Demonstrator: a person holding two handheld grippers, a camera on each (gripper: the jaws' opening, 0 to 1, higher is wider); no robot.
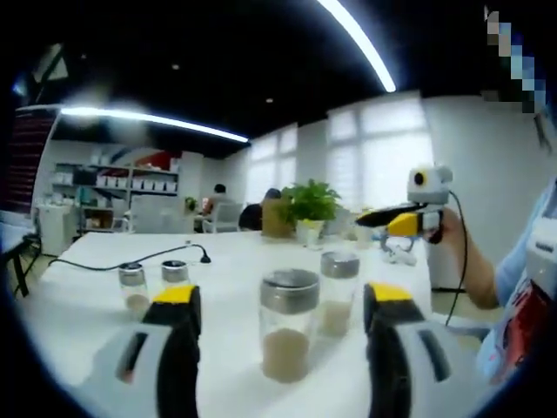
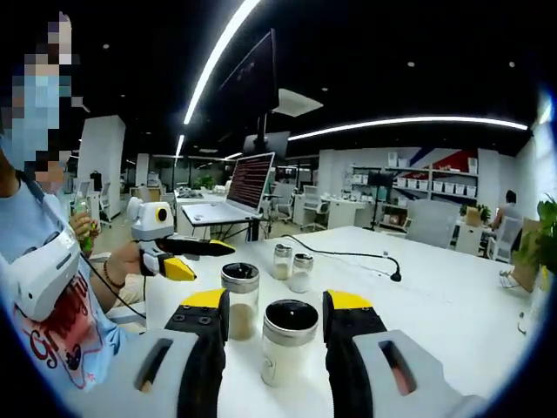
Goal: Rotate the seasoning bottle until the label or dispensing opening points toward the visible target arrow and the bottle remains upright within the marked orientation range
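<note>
Two glass seasoning bottles with metal lids stand upright on the white table (image 1: 78, 313). The nearer bottle (image 1: 288, 326), holding pale powder, stands in the gap ahead of my left gripper (image 1: 283, 298), which is open and not touching it. The second bottle (image 1: 338, 293) is just behind it to the right. In the right gripper view, a bottle (image 2: 285, 341) stands between the spread jaws of my open right gripper (image 2: 278, 302), and another bottle (image 2: 239, 300) is beyond it on the left. A hand holds each gripper at the table's edge: the right gripper (image 1: 396, 222), the left gripper (image 2: 178, 252).
Two smaller shakers (image 1: 132, 287) (image 2: 291, 266) stand farther along the table. A black cable with a plug (image 1: 165, 255) (image 2: 348, 254) crosses it. A potted plant (image 1: 309, 209) sits at the far end, and a laptop (image 2: 235, 196) is on a nearby desk. The person (image 2: 52, 296) stands close.
</note>
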